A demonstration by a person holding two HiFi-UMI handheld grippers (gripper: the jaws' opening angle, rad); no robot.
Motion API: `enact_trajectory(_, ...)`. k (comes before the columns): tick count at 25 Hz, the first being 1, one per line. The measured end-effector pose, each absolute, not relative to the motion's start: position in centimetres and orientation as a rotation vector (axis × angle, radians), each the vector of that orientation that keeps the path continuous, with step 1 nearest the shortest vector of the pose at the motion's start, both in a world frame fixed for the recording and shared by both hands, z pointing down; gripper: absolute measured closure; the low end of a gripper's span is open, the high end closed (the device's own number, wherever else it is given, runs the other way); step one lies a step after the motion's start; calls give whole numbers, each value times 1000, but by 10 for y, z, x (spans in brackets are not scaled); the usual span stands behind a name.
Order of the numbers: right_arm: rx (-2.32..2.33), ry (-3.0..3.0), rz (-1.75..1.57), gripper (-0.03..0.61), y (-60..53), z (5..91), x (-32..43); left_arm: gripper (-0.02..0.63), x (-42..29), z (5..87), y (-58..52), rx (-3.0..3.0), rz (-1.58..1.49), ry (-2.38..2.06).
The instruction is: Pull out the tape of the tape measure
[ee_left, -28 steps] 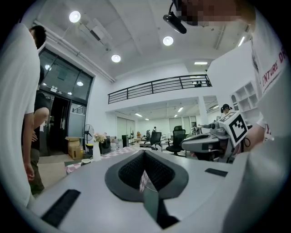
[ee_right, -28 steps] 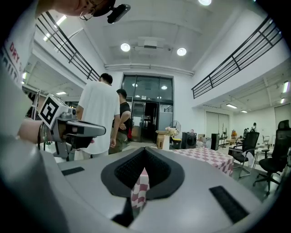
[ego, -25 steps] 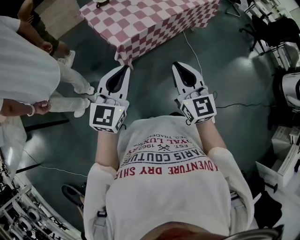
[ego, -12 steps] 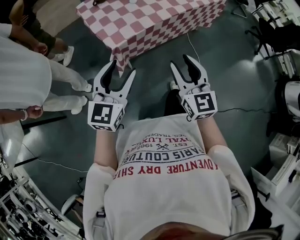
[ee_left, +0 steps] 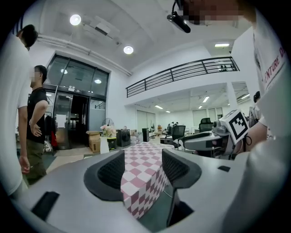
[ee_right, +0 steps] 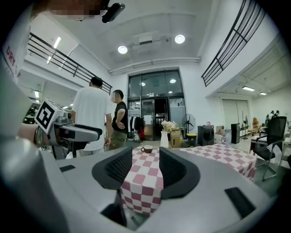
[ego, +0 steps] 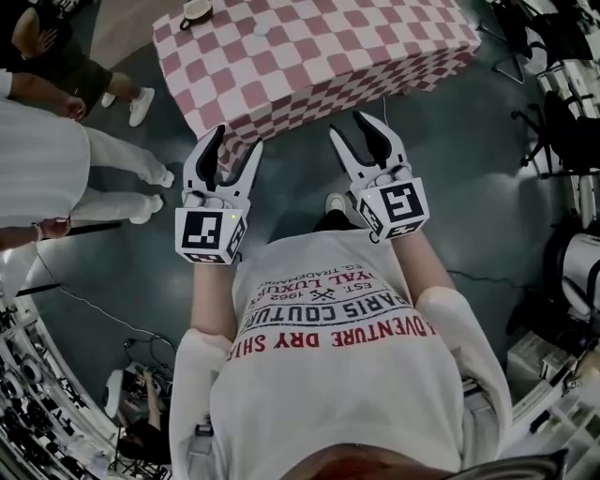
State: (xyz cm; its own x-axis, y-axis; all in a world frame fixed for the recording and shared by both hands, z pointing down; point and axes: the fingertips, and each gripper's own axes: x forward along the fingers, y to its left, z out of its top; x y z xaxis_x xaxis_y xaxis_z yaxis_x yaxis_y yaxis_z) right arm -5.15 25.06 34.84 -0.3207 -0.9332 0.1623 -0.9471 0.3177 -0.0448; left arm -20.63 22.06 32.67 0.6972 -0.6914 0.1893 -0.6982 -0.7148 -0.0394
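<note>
Head view gives me both claws raised side by side, just short of the red-and-white chequered cloth worktop (ego: 319, 56). The left claw (ego: 234, 141) stands wide open with nothing in it. The right claw (ego: 349, 125) is spread as wide and is equally empty. I cannot make out the tape measure in any view, so I cannot tell where it lies or which way its long axis runs. A small round cup (ego: 195, 11) sits near the worktop's far left corner. Right gripper view shows that cup above its jaws, with a white vase of flowers (ee_right: 164, 135) behind it, out of the head view. Left gripper view frames the worktop's near corner between its jaws, well apart from them.
</note>
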Motion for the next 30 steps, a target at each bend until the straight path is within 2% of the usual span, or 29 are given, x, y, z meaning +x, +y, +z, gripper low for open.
enact_trajectory(6,1634,-2518,204,387,203,353,9,348,-142,336,182,2789,291,-1265)
enact_trajectory(12,1557,-2541,265,387,160,368,38,348,-123,358,143,2674,378,-1343)
enact_trajectory(25,1412,-2518,342,387,-2,411,34,348,-115,422,-15,2518,474,-1341)
enact_trajectory(30,1342,-2478,399,387,-55,434,7,348,-131,465,-66,2436,545,-1285)
